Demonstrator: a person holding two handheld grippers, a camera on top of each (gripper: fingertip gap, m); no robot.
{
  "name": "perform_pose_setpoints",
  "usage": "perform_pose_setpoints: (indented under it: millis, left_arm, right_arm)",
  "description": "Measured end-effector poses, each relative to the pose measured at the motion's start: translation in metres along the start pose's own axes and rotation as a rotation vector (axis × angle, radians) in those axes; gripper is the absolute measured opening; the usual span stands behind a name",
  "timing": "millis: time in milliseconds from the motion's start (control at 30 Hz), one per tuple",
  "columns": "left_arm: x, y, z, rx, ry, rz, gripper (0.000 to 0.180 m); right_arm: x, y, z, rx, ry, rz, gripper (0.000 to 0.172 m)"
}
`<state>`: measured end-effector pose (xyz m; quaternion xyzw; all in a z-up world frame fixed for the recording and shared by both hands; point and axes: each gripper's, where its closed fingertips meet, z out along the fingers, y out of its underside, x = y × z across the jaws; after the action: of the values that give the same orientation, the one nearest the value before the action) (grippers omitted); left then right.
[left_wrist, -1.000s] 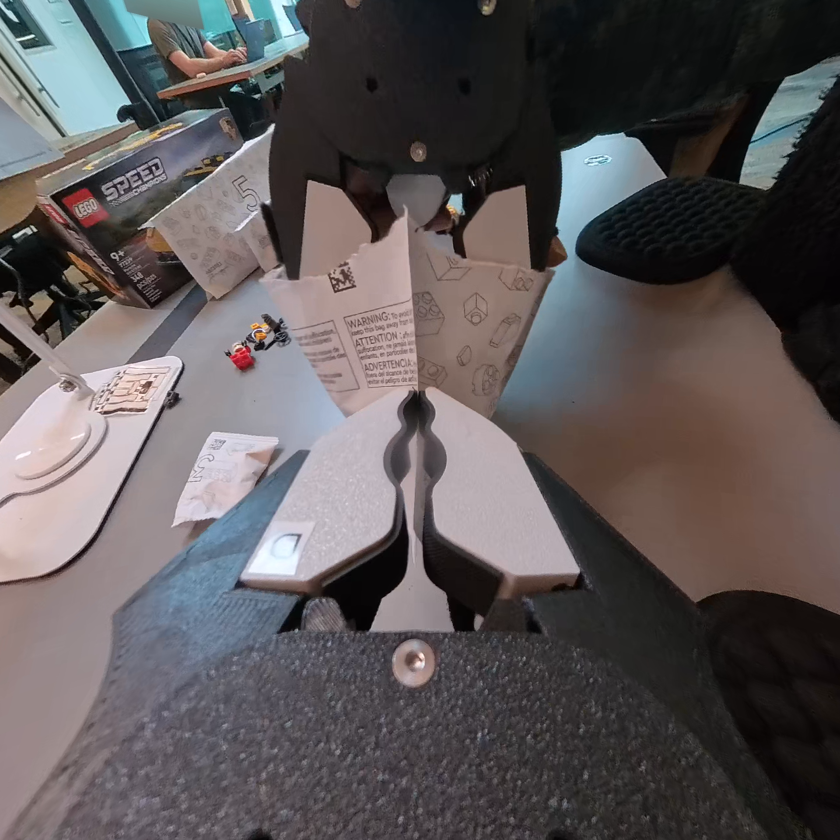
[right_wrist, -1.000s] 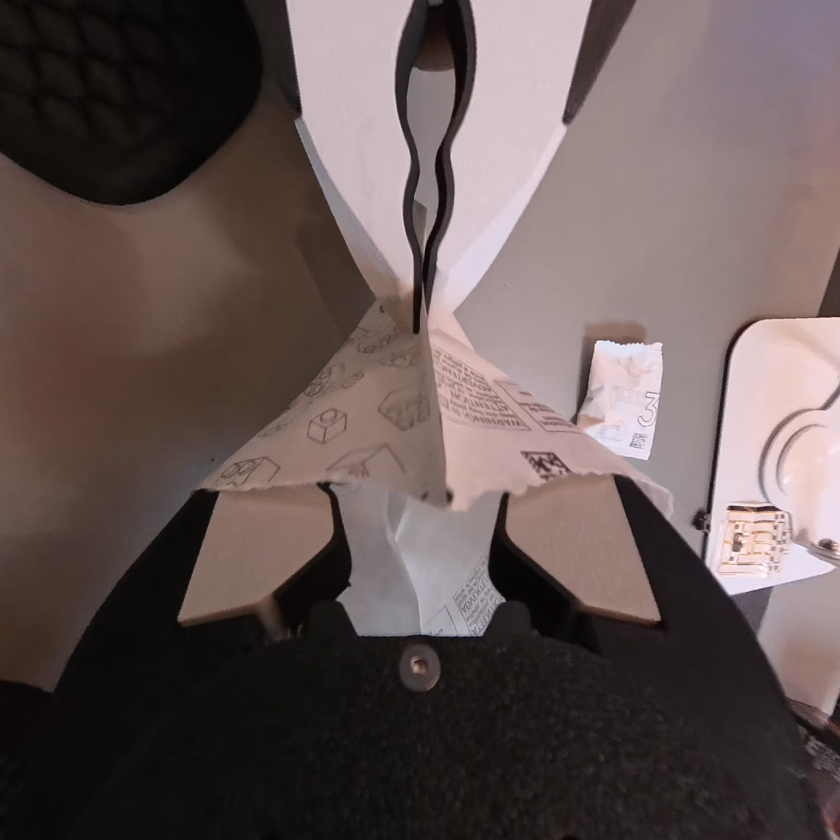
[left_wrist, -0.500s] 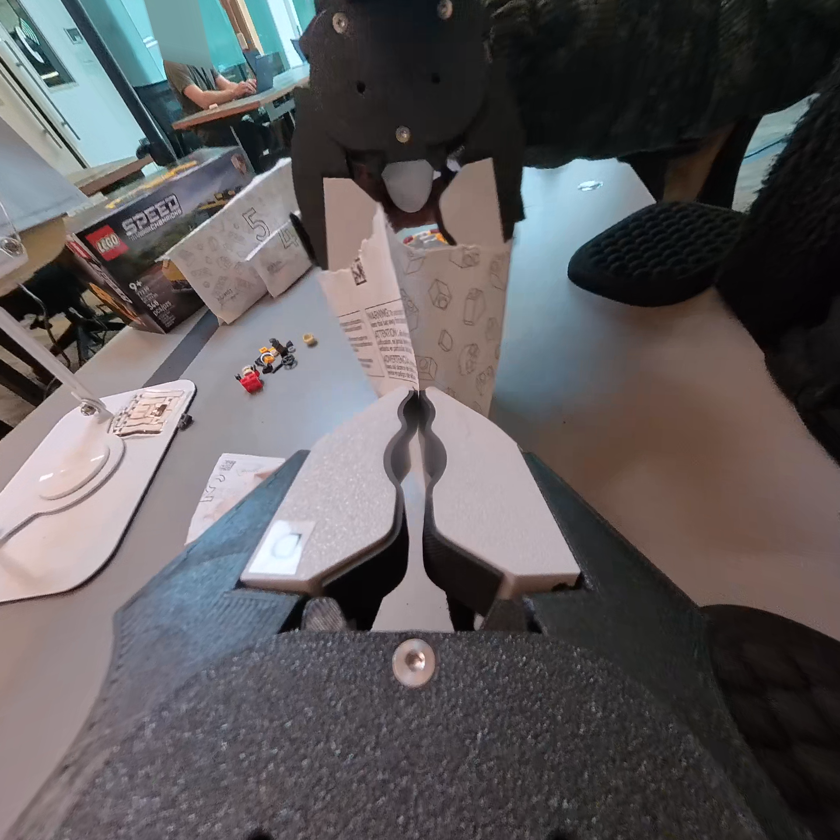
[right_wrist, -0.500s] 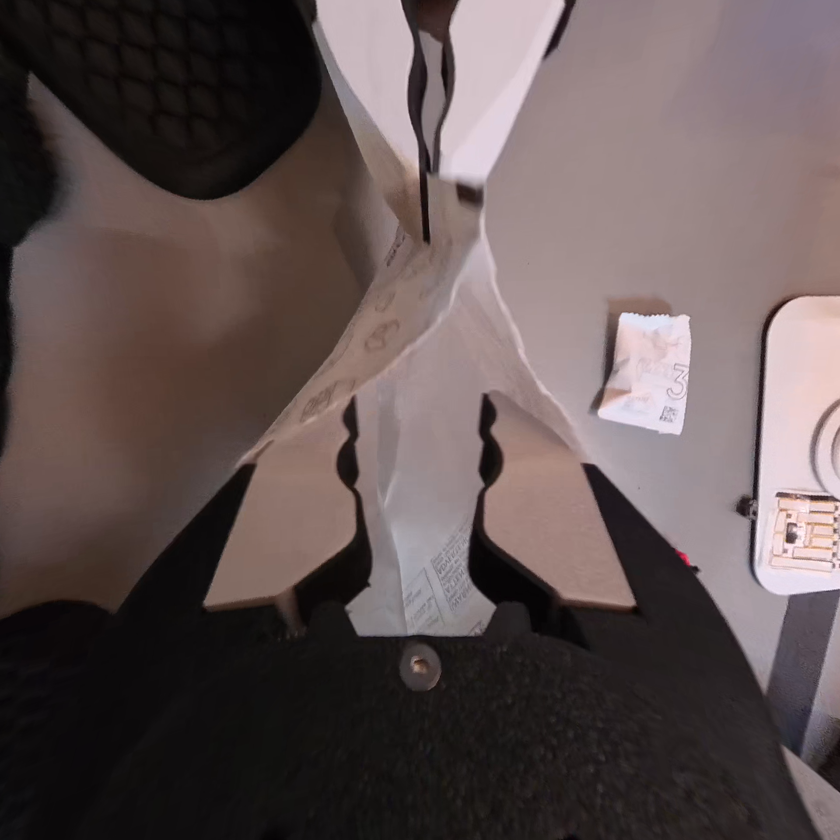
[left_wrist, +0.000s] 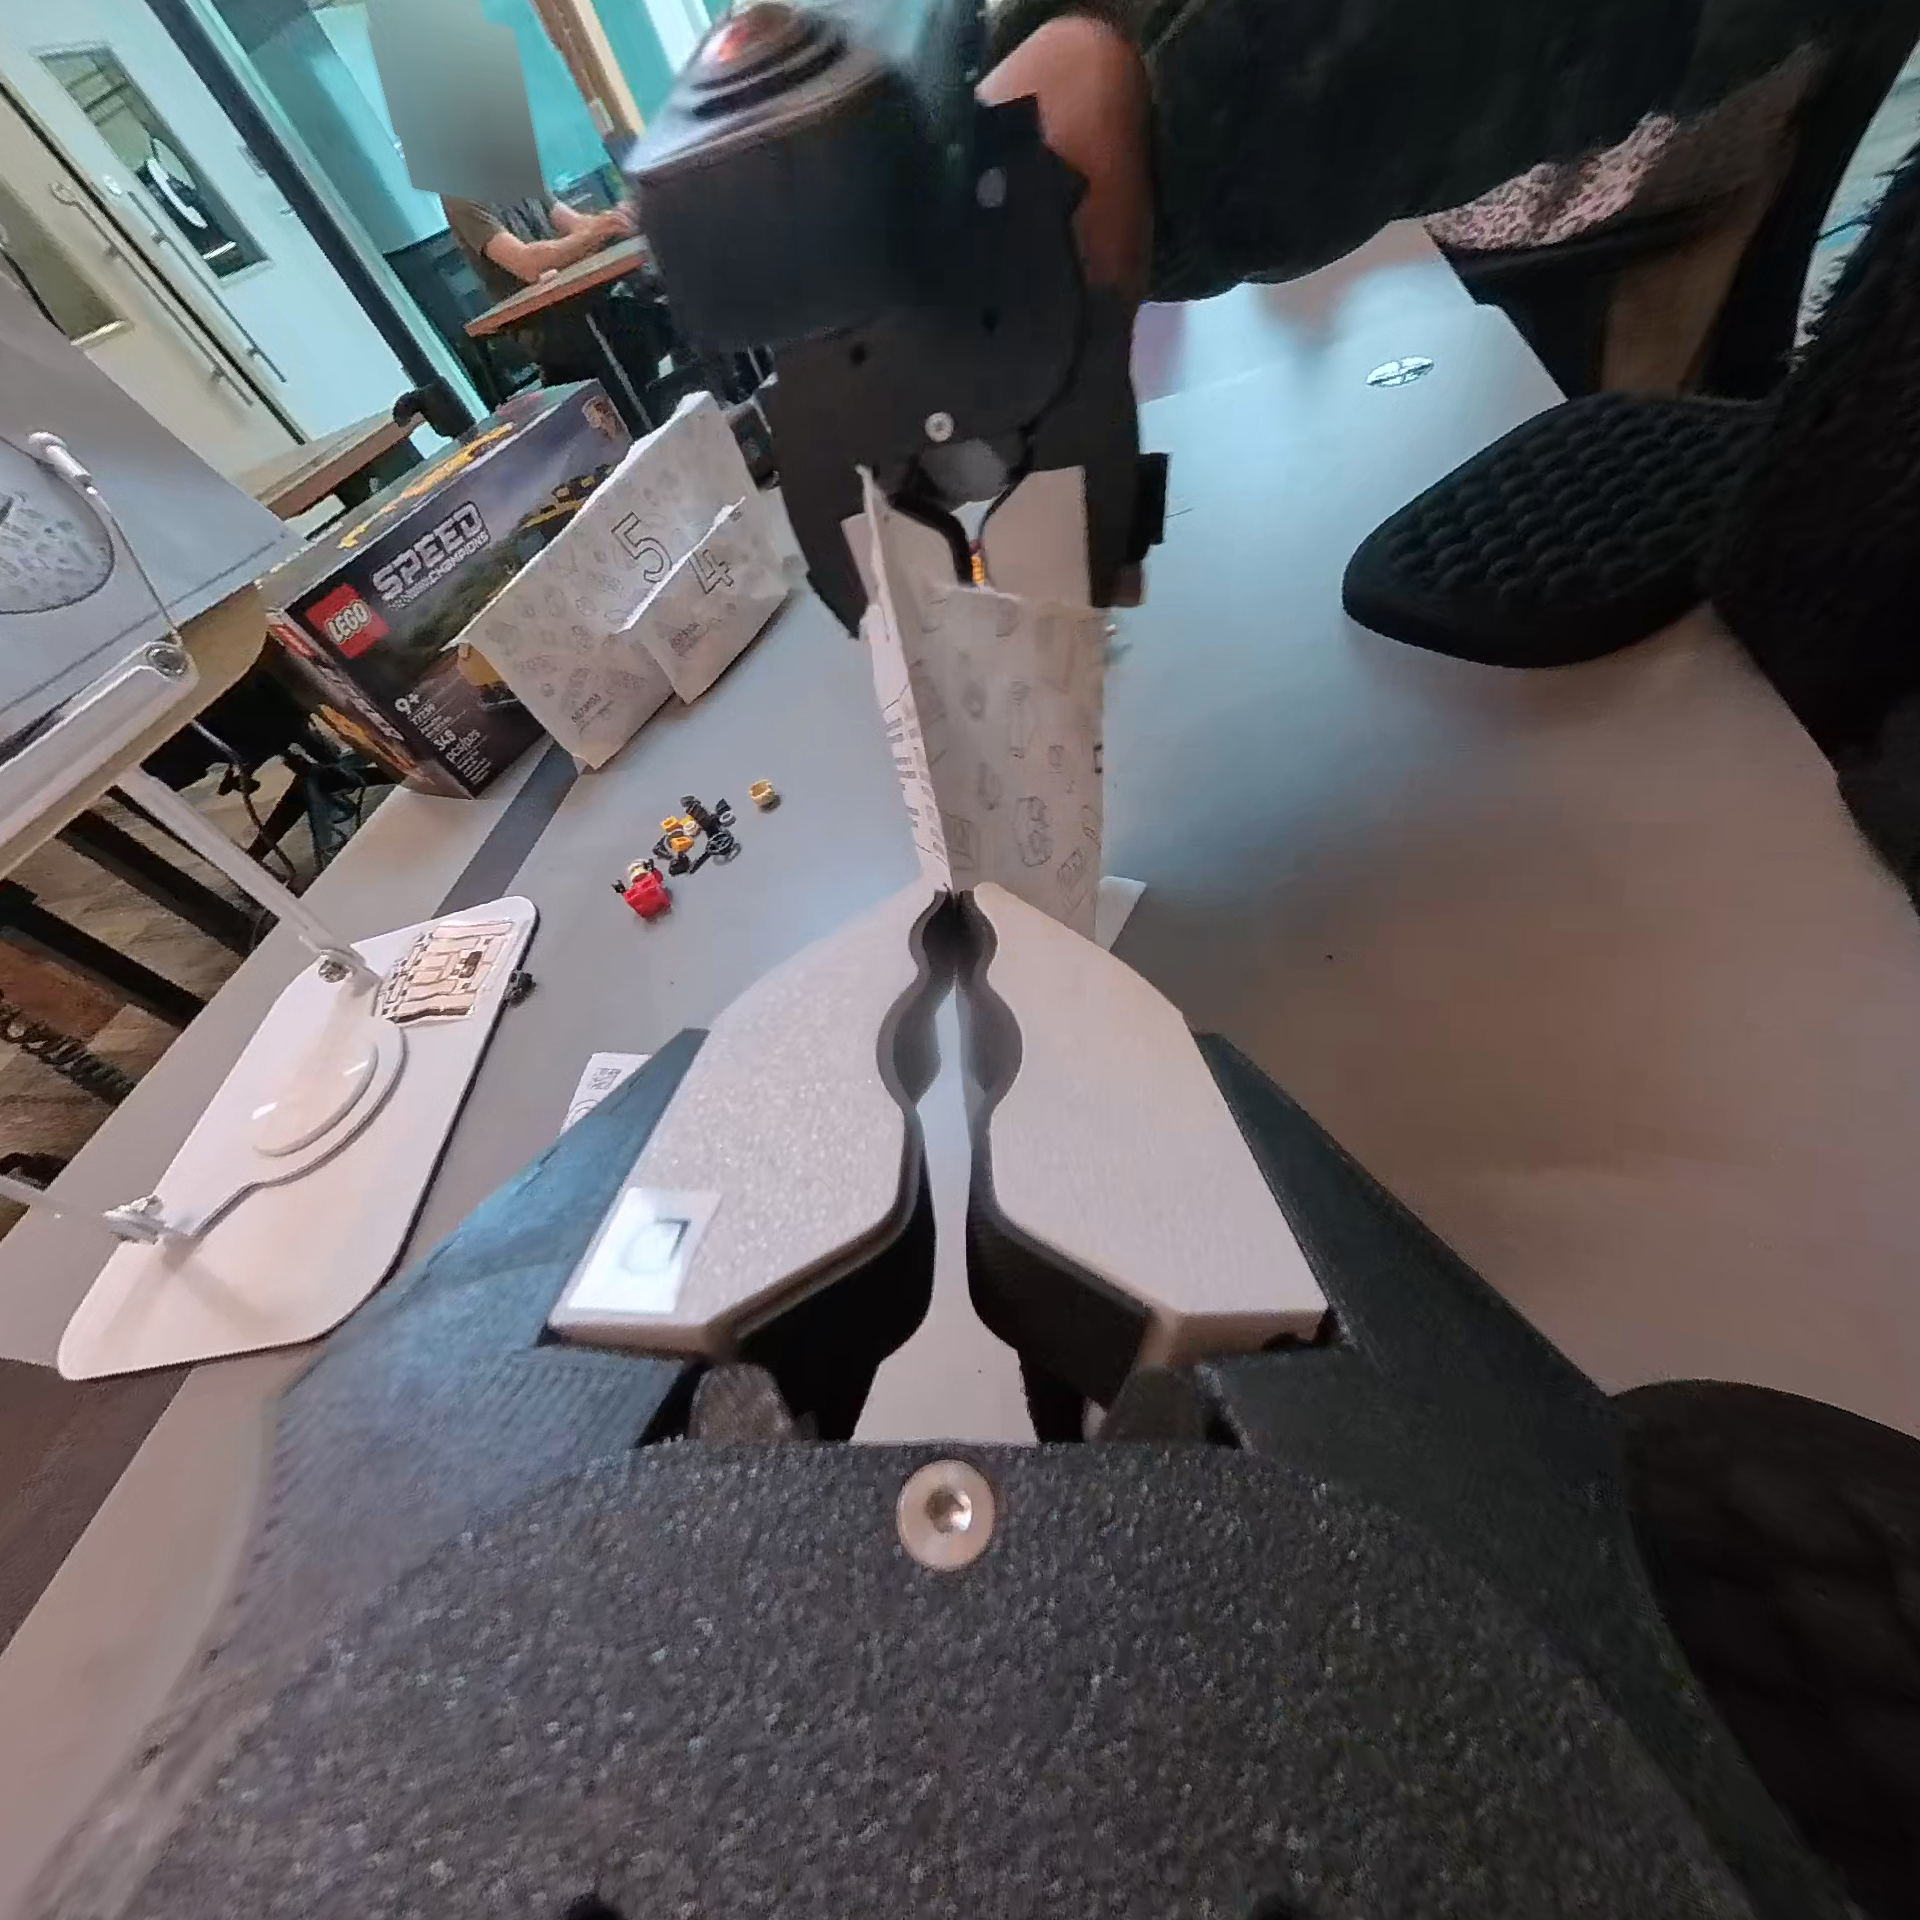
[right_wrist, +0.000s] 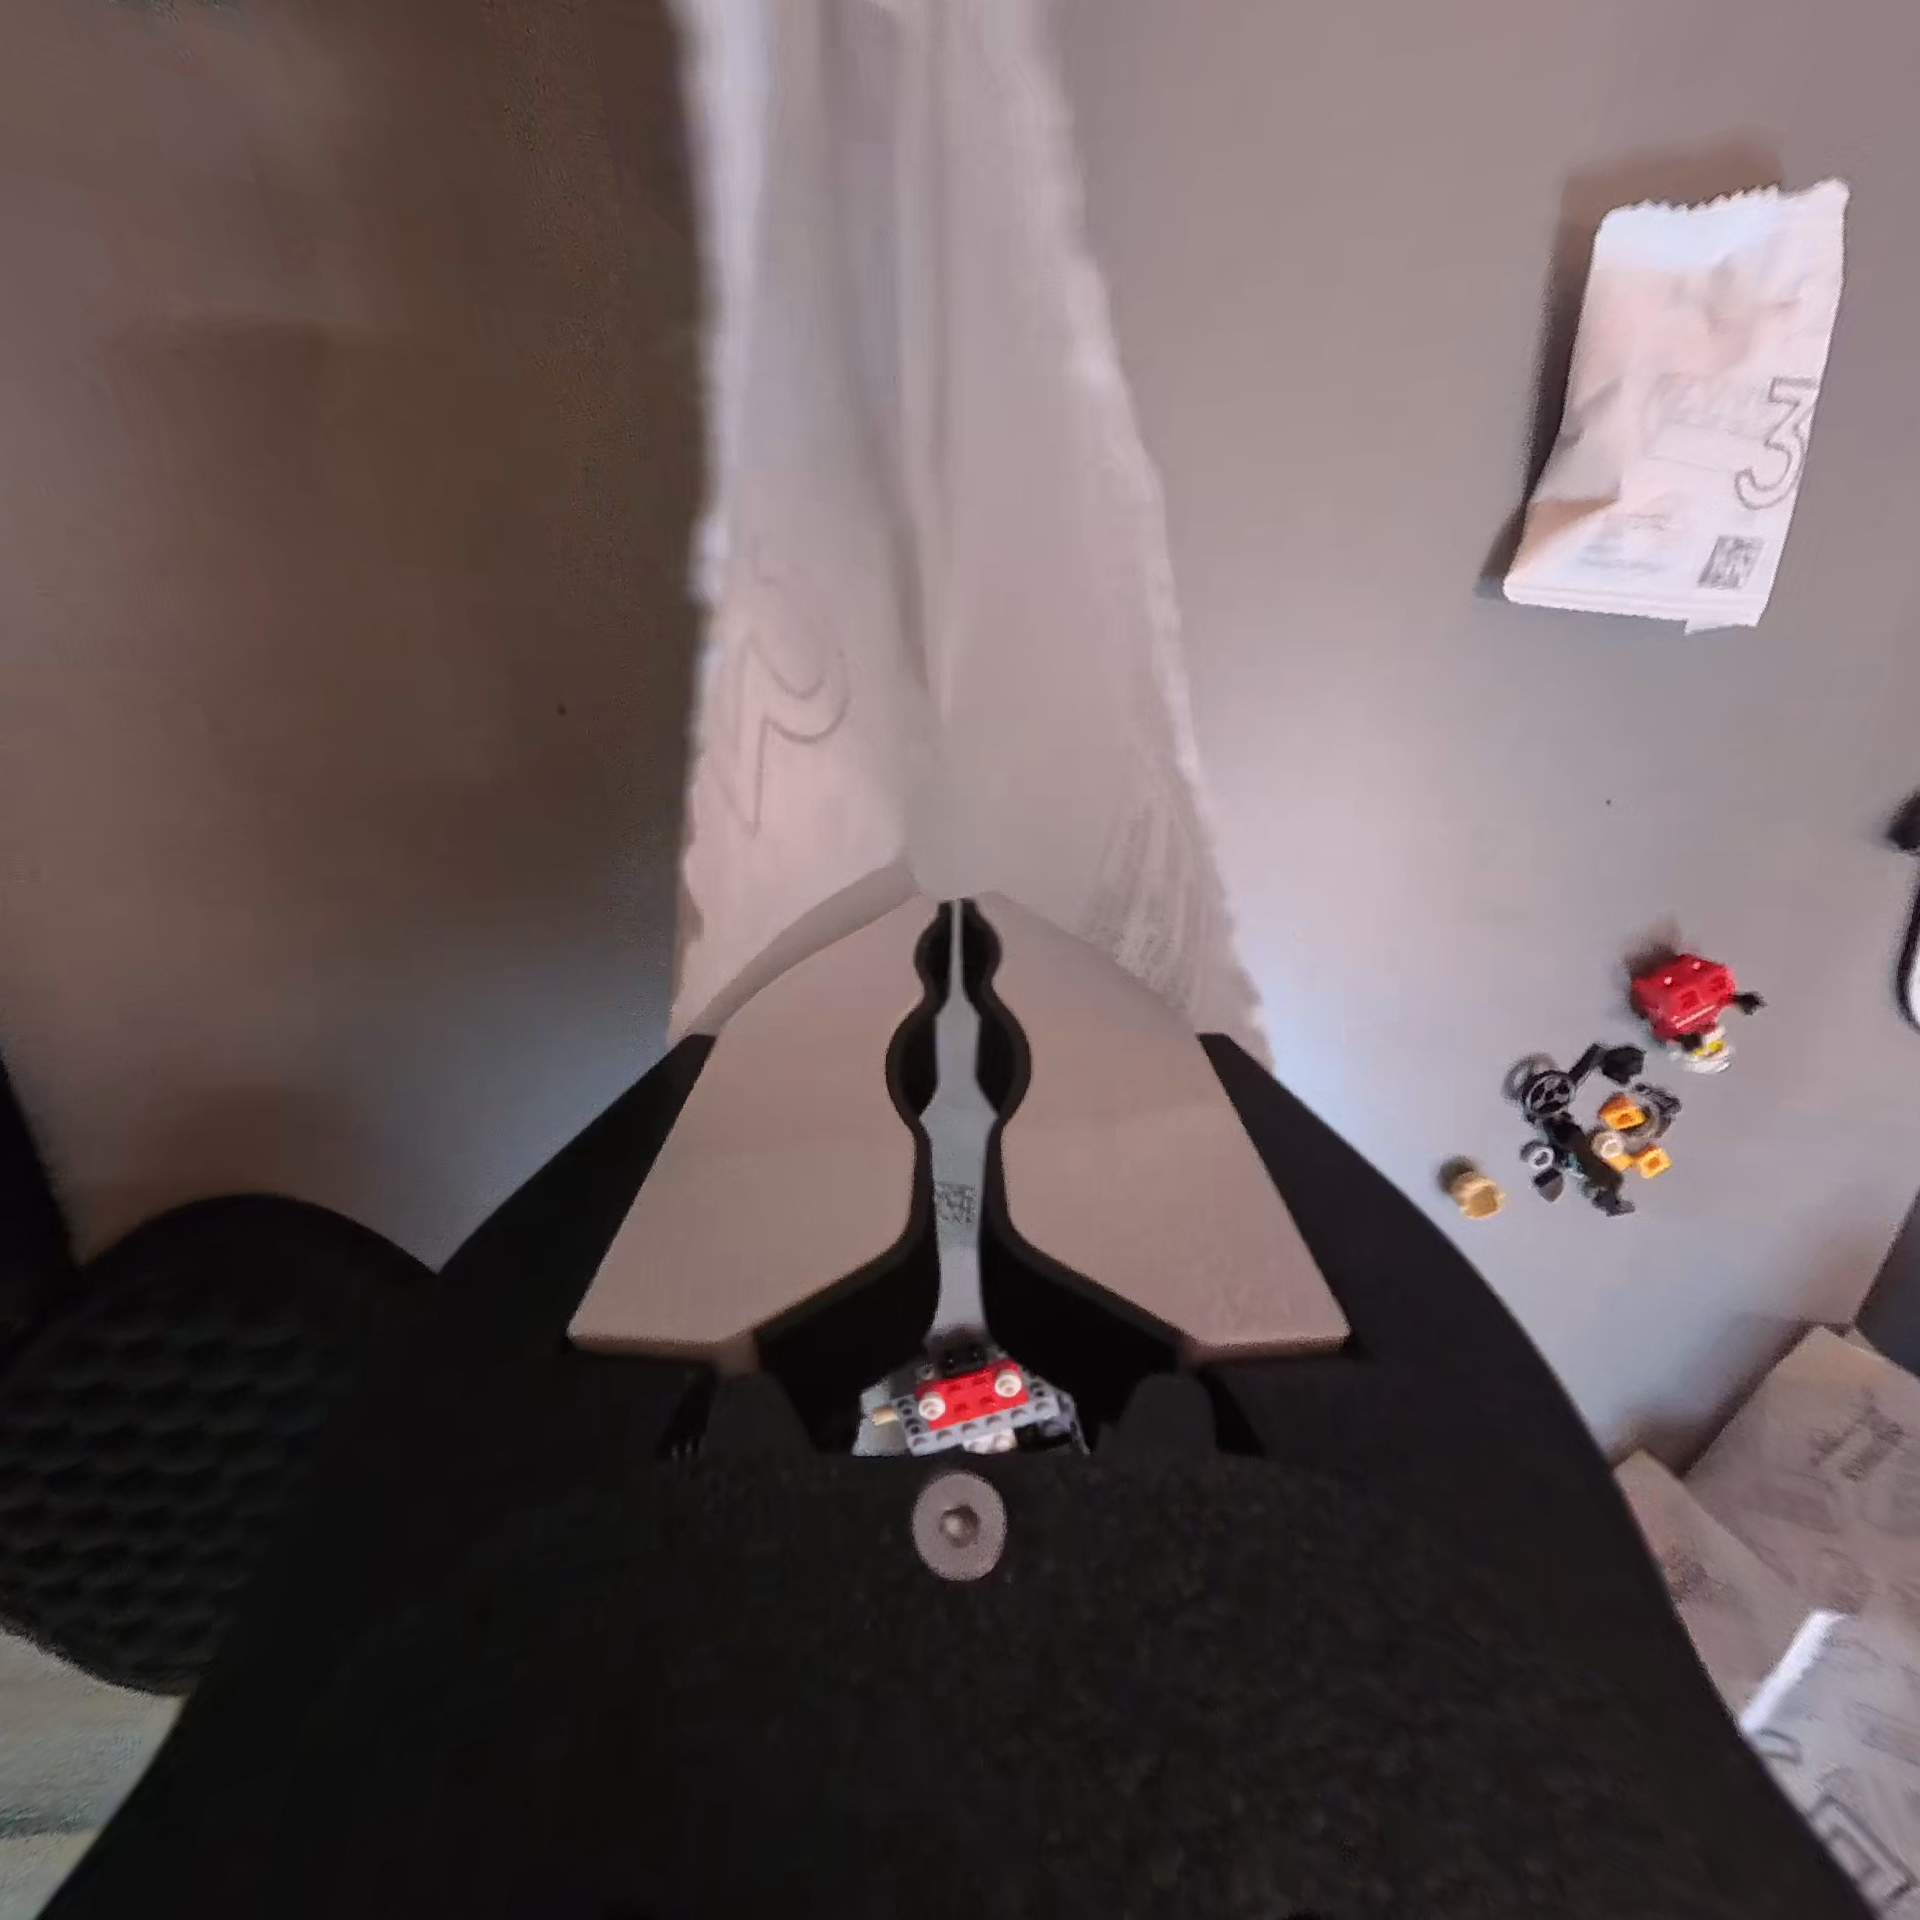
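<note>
Left claw (left_wrist: 951, 920) is pinched on the lower edge of the white printed paper bag (left_wrist: 1013, 748); right claw (right_wrist: 954, 914) is clamped on its torn top edge. The thin, creased paper tears easily, so steady, even tension seems wise. Small plastic bricks (left_wrist: 691, 842) lie on the smooth grey tabletop (left_wrist: 1351, 935).

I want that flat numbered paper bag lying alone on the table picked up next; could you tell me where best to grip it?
Grip the flat paper bag by its serrated sealed edge, coming in low from that side: it lies flat, and that thin edge looks free of neighbours.
</note>
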<state>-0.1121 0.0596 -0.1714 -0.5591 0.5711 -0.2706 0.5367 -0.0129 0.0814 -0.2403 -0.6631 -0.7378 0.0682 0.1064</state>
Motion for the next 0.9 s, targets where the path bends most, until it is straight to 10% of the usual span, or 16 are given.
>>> perform_pose_setpoints:
  millis: [33,300,667,900]
  left_arm:
    - [-0.002,0.000,0.000,-0.001,-0.012,-0.003,0.000]
    - [-0.001,-0.002,0.008,-0.034,-0.029,0.003,0.000]
    - [0.005,-0.006,0.013,-0.023,-0.010,0.004,0.000]
    - [-0.012,-0.011,-0.004,0.167,-0.028,-0.102,0.000]
  right_arm:
    - [-0.002,0.000,-0.001,0.004,0.012,-0.031,0.012]
    - [-0.013,0.004,0.014,0.001,0.078,-0.109,0.063]
    - [-0.018,0.006,0.019,0.022,0.108,-0.135,0.076]
    - [-0.008,-0.023,-0.062,0.565,0.005,0.120,0.103]
